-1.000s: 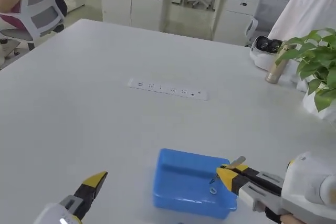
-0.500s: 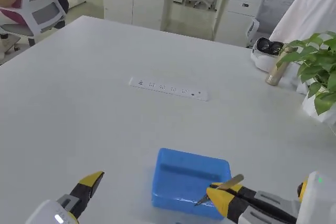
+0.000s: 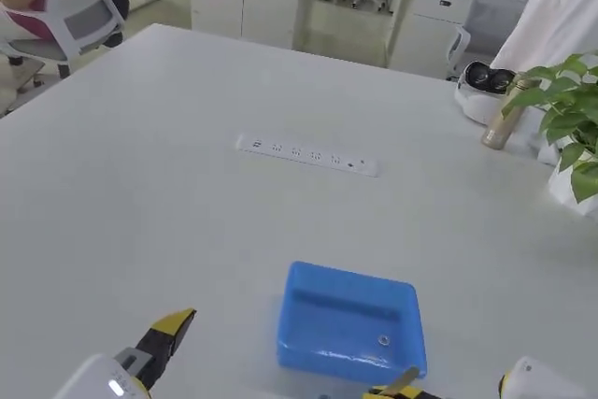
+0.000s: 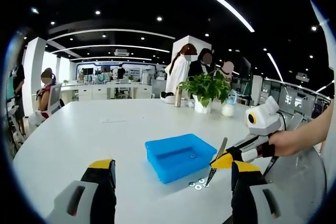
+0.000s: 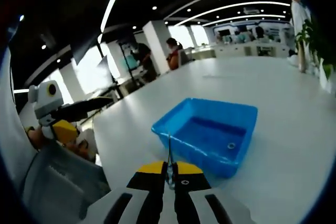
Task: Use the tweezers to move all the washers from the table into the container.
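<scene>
The loose washers (image 4: pixel 196 184) sit on the table (image 3: pixel 187 193) just beside the near wall of the blue container (image 4: pixel 170 167), on our side of it. One washer (image 3: pixel 383 340) is already inside. The tweezers (image 4: pixel 222 148) slant down at the pile from the right, tip almost on it. Right gripper (image 5: pixel 168 174) is squeezed tight on the tweezers, but we can't tell if the tips are pinched. Left gripper (image 3: pixel 170 329) hangs spread wide and farther off, so we'd say it's the right's move.
</scene>
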Demonstrator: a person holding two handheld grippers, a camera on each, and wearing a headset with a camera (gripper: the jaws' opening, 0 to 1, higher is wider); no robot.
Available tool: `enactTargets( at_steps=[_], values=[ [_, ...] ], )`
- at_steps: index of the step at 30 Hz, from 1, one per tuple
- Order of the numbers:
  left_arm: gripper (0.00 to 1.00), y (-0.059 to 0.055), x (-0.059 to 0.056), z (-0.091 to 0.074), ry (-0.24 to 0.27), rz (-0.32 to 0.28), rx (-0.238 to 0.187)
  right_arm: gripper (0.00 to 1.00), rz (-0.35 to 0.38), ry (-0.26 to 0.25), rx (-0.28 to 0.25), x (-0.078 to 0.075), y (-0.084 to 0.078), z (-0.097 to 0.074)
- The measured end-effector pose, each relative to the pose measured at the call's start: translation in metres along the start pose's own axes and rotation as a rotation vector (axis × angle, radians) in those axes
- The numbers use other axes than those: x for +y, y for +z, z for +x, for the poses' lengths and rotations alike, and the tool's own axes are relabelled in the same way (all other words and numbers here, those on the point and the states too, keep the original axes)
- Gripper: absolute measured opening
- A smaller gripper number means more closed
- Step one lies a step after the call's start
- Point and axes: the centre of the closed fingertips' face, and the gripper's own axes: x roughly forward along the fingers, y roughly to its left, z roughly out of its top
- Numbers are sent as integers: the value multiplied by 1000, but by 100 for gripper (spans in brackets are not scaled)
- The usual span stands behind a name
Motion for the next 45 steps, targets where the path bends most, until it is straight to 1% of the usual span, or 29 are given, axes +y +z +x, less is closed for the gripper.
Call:
enactTargets(
  at_steps=[3, 5, 8, 11, 14, 15, 16, 18, 21, 23, 29, 32, 35, 36, 40, 45],
  values=[
    [93, -1, -1, 0, -4, -3, 5, 3, -22, -4, 17, 0, -5, 1],
    [93, -1, -2, 1, -9, -5, 4, 3, -20, -7, 8, -1, -3, 0],
    [93, -1, -1, 1, -8, -5, 6, 3, -21, 8, 14, 3, -4, 0],
    [92, -2, -1, 1, -6, -9, 8, 3, -72, 26, 38, 11, -6, 1],
    [92, -2, -1, 1, -9, -9, 12, 3, -116, 24, 55, 15, -6, 2],
    [92, -3, -2, 1, -10, -7, 14, 3, -140, 32, 69, 17, -8, 2],
    [92, -3, -2, 1, -12, -7, 16, 3, -153, 33, 69, 18, -7, 3],
    [92, -3, -2, 1, -14, -6, 15, 3, -154, 44, 74, 20, -9, 4],
    [91, -4, -2, 1, -11, -6, 19, 3, -194, 48, 89, 22, -9, 4],
    [91, -4, -1, 1, -8, -9, 20, 3, -206, 49, 100, 21, -10, 5],
    [91, -5, -1, 1, -8, -9, 24, 3, -194, 54, 100, 17, -14, 6],
    [90, -6, -1, 1, -10, -9, 27, 3, -152, 58, 80, 19, -12, 4],
    [90, -6, -1, 1, -10, -9, 28, 3, -155, 50, 86, 18, -14, 3],
    [90, -5, -1, 1, -11, -10, 27, 3, -144, 51, 83, 19, -14, 3],
    [90, -5, -2, 1, -13, -10, 26, 3, -143, 57, 80, 24, -13, 3],
    [90, -5, -1, 1, -13, -9, 26, 3, -179, 68, 92, 34, -14, 3]
  ],
)
